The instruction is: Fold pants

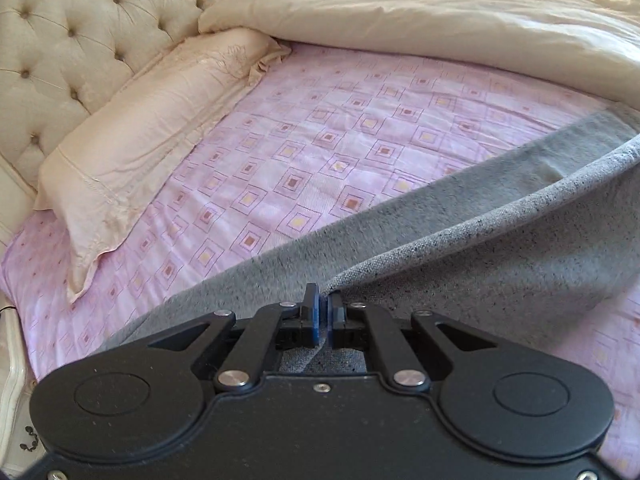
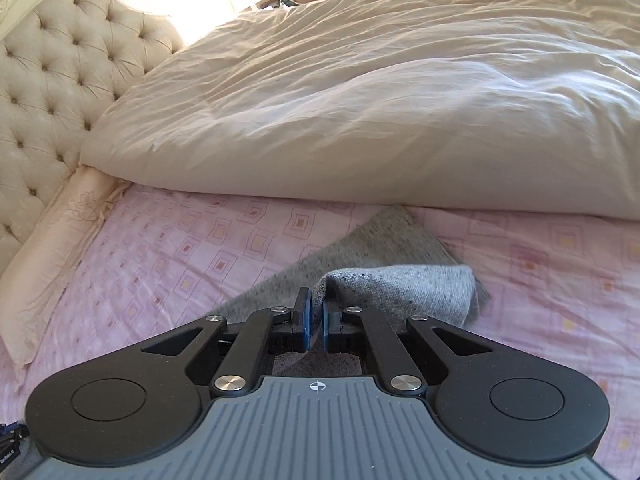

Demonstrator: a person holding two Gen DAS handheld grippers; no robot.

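Observation:
Grey speckled pants (image 1: 500,232) lie across a pink patterned sheet (image 1: 320,120). In the left wrist view my left gripper (image 1: 323,308) is shut on a raised edge of the pants, and the cloth stretches away from it to the right, lifted off the sheet. In the right wrist view my right gripper (image 2: 316,312) is shut on another edge of the grey pants (image 2: 400,284). A folded flap hangs off to its right, and a flat part lies on the sheet (image 2: 160,260) beyond. The blue pads pinch the cloth in both views.
A cream duvet (image 2: 380,100) is bunched along the far side of the bed. A cream pillow (image 1: 140,140) lies against the tufted headboard (image 1: 60,40) at the left. A bedside stand with small items (image 2: 280,0) sits behind the duvet.

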